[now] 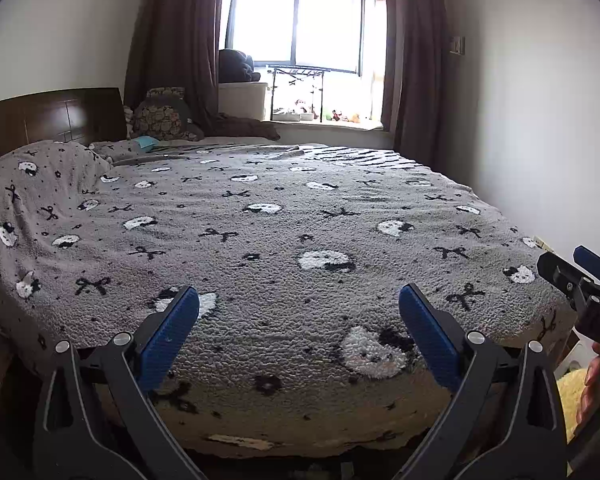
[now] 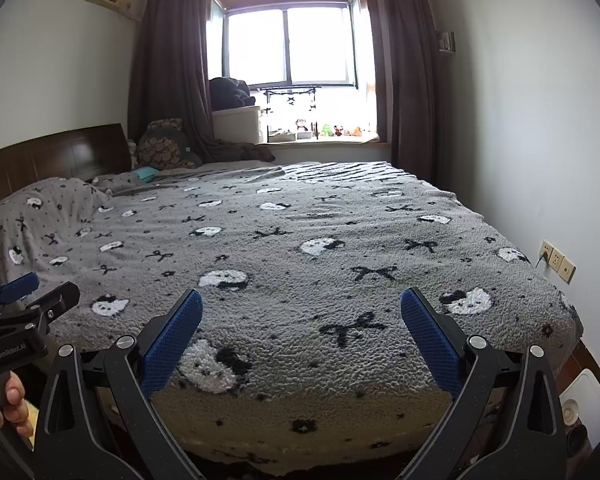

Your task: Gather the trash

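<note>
Both tongs (image 1: 299,336) (image 2: 301,338) agape over bed (image 1: 284,216); wall sockets (image 2: 556,261) only rightward.

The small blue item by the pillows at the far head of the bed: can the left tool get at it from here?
Probably not yet: the blue item lies across the whole blanket, while the left tool hangs open at the near edge.

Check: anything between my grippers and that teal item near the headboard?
Nothing visible: only flat blanket separates left gripper and right gripper from the teal item; the covered pillow sits left of it.
</note>
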A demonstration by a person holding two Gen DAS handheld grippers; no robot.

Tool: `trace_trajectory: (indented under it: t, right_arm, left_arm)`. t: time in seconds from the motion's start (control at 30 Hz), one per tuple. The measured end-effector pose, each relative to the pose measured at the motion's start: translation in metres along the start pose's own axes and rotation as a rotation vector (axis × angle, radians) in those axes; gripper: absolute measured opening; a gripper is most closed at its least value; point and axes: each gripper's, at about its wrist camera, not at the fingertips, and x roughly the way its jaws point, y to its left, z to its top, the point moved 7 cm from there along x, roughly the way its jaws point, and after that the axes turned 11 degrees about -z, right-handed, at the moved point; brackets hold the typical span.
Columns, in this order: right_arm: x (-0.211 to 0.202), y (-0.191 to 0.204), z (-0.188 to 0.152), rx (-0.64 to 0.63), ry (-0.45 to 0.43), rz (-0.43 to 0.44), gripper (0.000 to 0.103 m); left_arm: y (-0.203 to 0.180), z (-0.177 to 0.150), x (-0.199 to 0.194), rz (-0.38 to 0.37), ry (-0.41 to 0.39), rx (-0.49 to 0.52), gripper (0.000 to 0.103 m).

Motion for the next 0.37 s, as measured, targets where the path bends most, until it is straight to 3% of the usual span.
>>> trace_trajectory:
  t: [0.37]
  right_arm:
    - [0.001,0.0019,-0.0017,-0.009,0.004,0.003,0.1]
  left_arm:
    - [0.0046,-0.0024,0.007,0.035,0.043,-0.005,0.095]
